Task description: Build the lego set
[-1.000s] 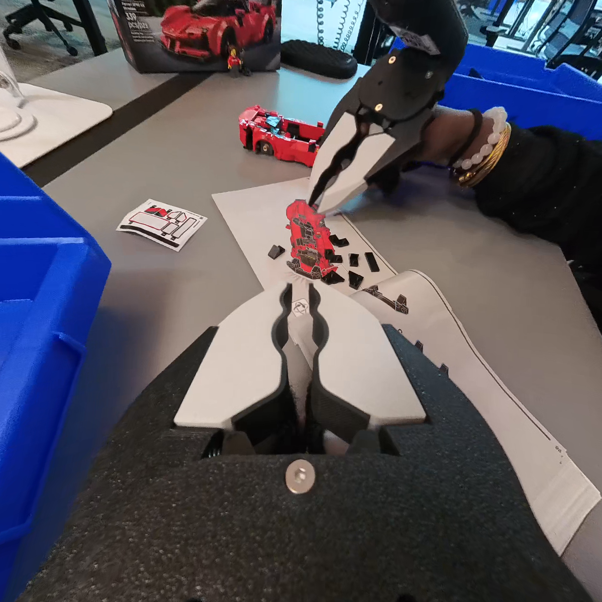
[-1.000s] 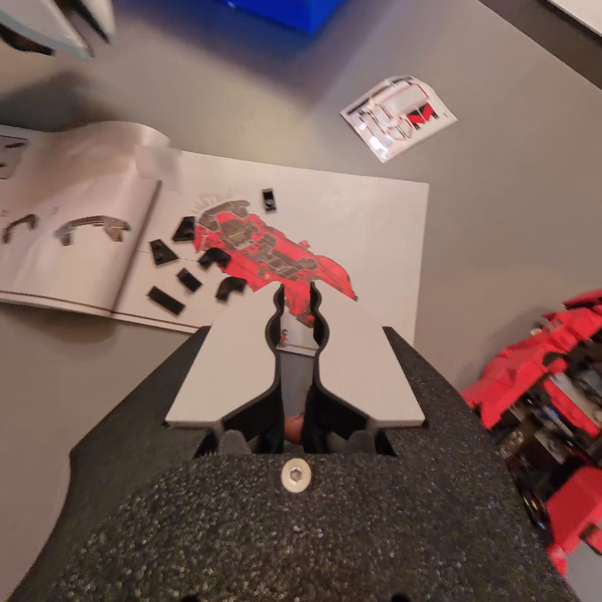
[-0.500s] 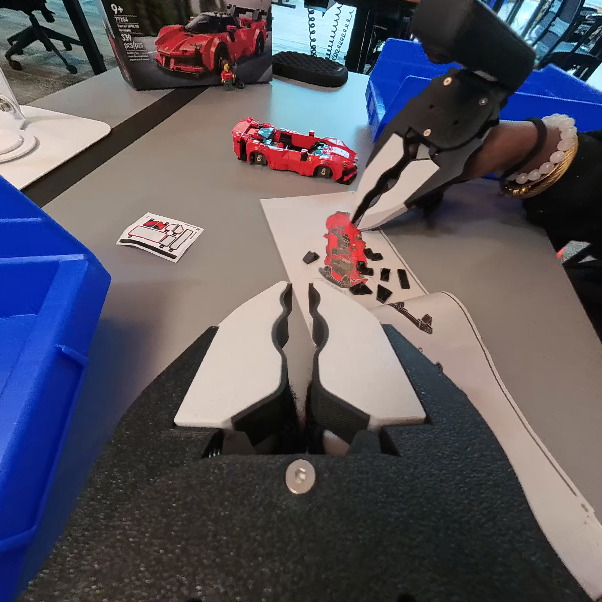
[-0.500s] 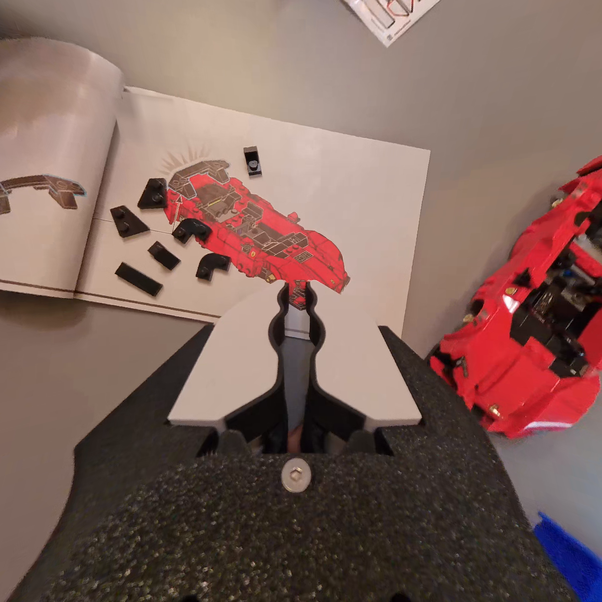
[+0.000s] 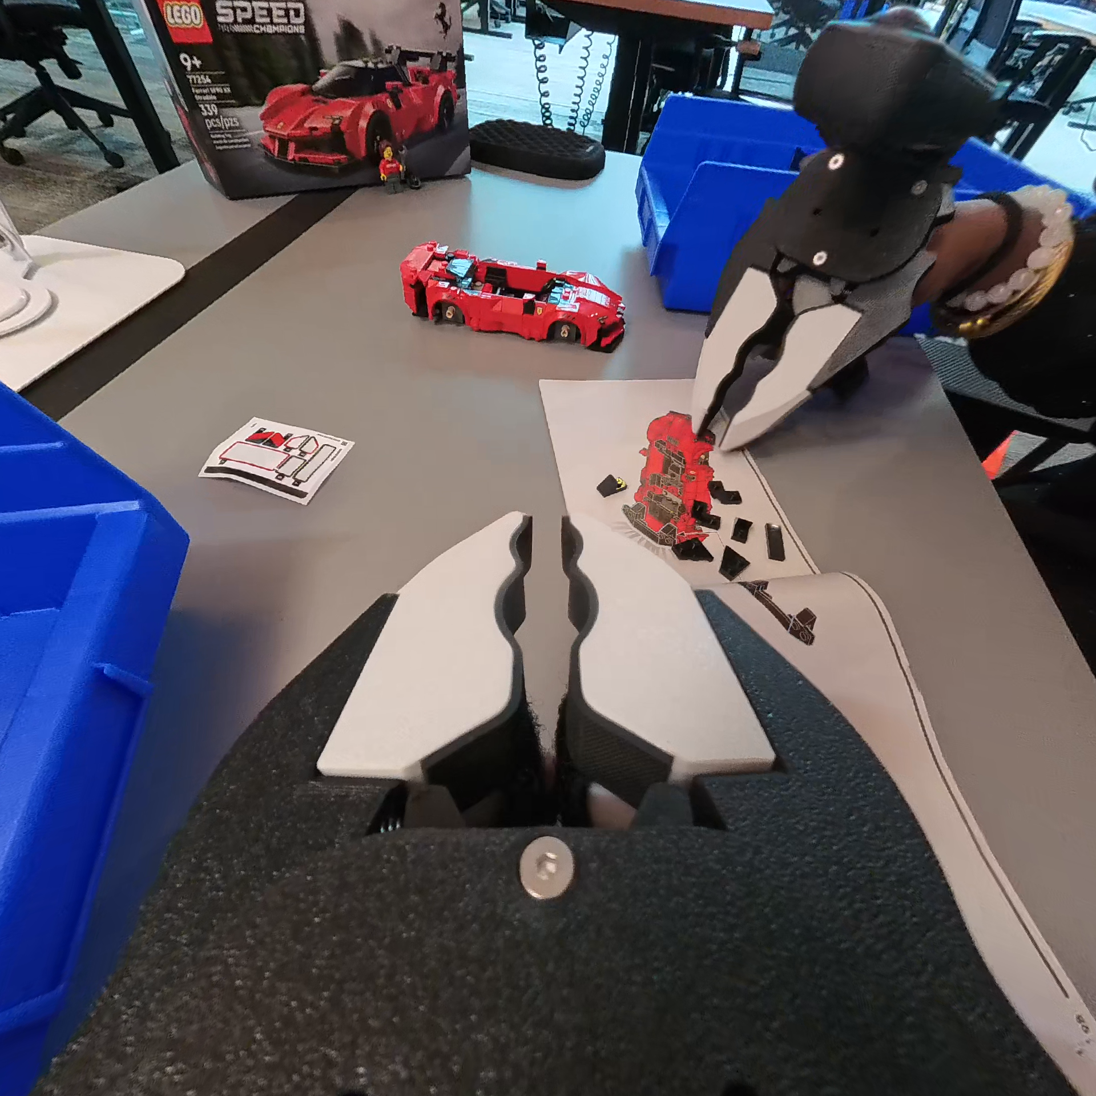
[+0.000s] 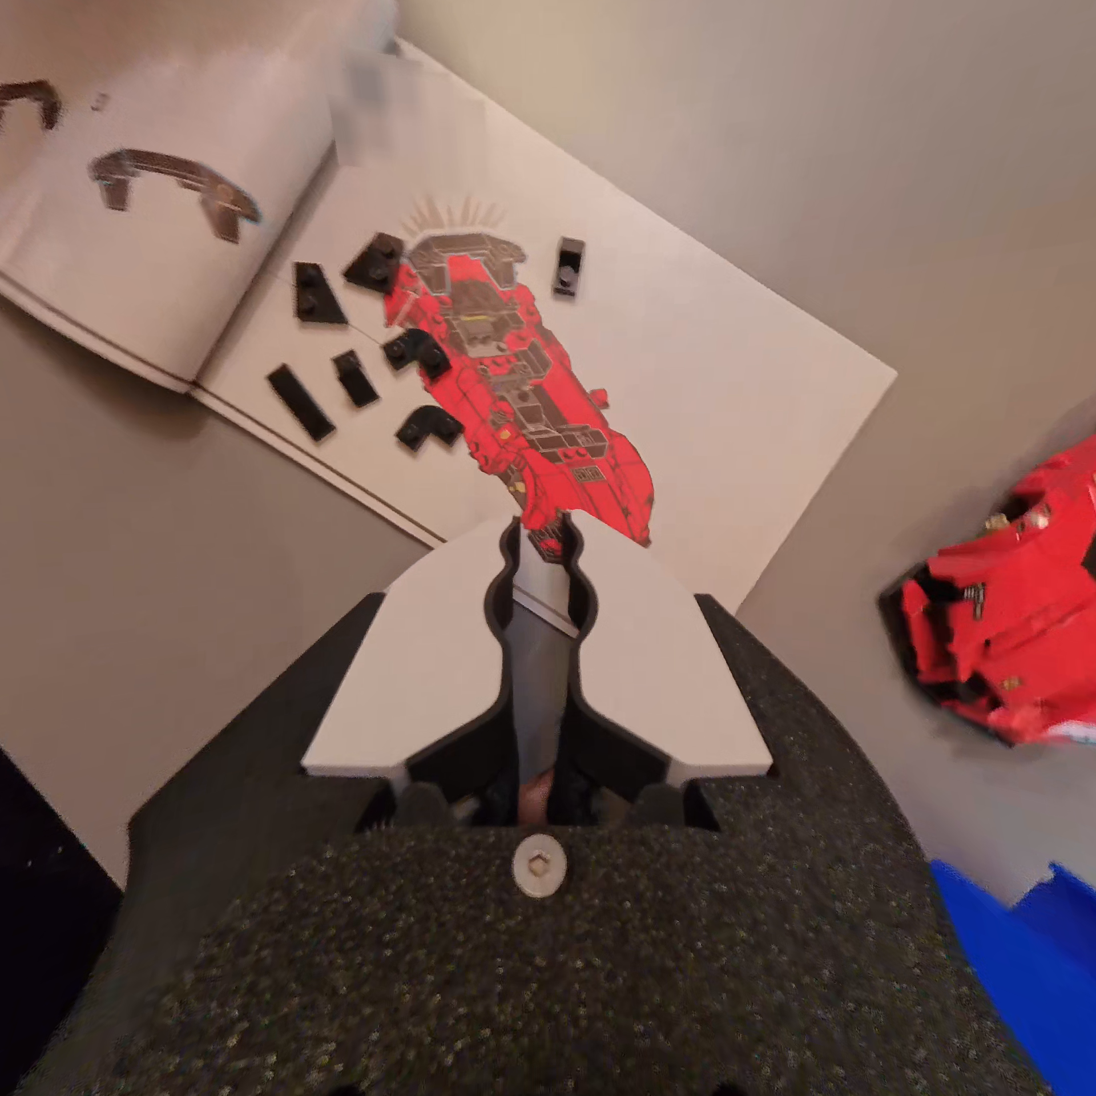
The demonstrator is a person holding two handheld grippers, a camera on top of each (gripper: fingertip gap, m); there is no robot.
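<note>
The lego set's red car point(image 5: 513, 296), partly built, stands in the upper middle of the left wrist view, well clear of the open instruction booklet point(image 5: 593, 427) at right centre. Seven small black pieces point(image 6: 299, 402) lie loose on the booklet's page around the printed car, probably laid there so each can be matched to the drawing before fitting. The right gripper point(image 5: 714, 436) points down at the printed picture, its tips nearly together with nothing between them; it appears to be pointing or about to pick. The left gripper point(image 5: 545, 522) hovers low over the table point(image 5: 368, 415), fingers narrowly apart and empty. One sticker sheet point(image 5: 276, 459) lies at left; two blue bins point(image 5: 71, 593) flank the scene, and one box point(image 5: 320, 89) stands at the top.
</note>
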